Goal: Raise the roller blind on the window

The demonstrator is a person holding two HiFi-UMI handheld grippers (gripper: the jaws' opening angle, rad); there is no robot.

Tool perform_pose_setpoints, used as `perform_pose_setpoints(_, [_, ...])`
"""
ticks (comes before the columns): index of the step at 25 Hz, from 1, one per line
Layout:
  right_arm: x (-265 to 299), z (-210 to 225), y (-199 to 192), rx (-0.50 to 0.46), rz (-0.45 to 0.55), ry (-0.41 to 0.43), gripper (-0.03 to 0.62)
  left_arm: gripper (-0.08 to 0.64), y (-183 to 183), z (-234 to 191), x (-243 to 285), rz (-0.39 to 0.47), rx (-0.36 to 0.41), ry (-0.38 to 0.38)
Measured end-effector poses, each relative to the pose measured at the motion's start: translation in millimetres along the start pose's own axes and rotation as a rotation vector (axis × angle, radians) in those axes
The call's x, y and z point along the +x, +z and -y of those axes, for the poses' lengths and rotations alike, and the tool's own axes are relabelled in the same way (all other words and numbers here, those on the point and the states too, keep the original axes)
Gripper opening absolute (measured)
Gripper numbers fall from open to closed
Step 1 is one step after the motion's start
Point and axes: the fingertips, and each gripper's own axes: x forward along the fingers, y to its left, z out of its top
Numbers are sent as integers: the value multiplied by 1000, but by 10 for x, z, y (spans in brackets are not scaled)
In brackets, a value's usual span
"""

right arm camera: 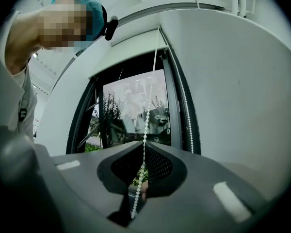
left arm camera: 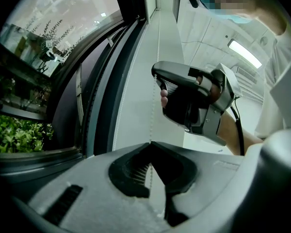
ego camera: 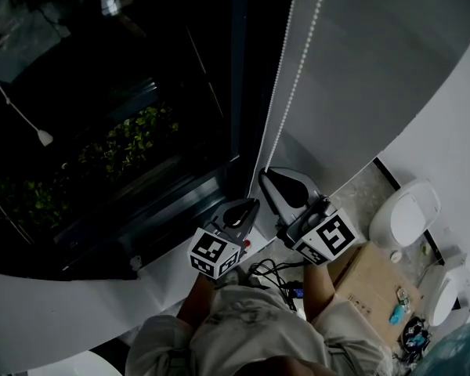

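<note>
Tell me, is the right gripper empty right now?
No, the jaws of the right gripper are closed on the bead chain, which passes down between them.

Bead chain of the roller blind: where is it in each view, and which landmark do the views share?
Head view: bead chain runs from top centre down to mid-picture.
Left gripper view: bead chain, a thin vertical line at centre, entering the jaws.
Right gripper view: bead chain at centre, dropping into the jaws.
Shared landmark: dark window frame beside it.
</note>
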Motion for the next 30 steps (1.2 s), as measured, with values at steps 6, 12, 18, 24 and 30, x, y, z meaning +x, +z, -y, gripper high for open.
perform_pose_setpoints(6, [-22, 8, -133, -3, -23, -28, 15, 14, -138, -11, 19, -33, -7, 3])
perform_pose_setpoints(12, [-93, 4, -361, 17, -56, -45, 15, 14, -377, -13, 57, -74, -28, -3])
perform_pose_setpoints(18, [-143, -3, -523, 22, -75, -60, 15, 14, -549, -26, 73, -98, -36, -12])
perform_pose_setpoints(24, [-173, -9, -687, 24, -102, -75, 14, 14, -714, -53, 79, -131, -41, -7])
perform_pose_setpoints(30, [-201, -21, -860, 41, -127, -87, 14, 14, -877, -96, 88, -155, -54, -3])
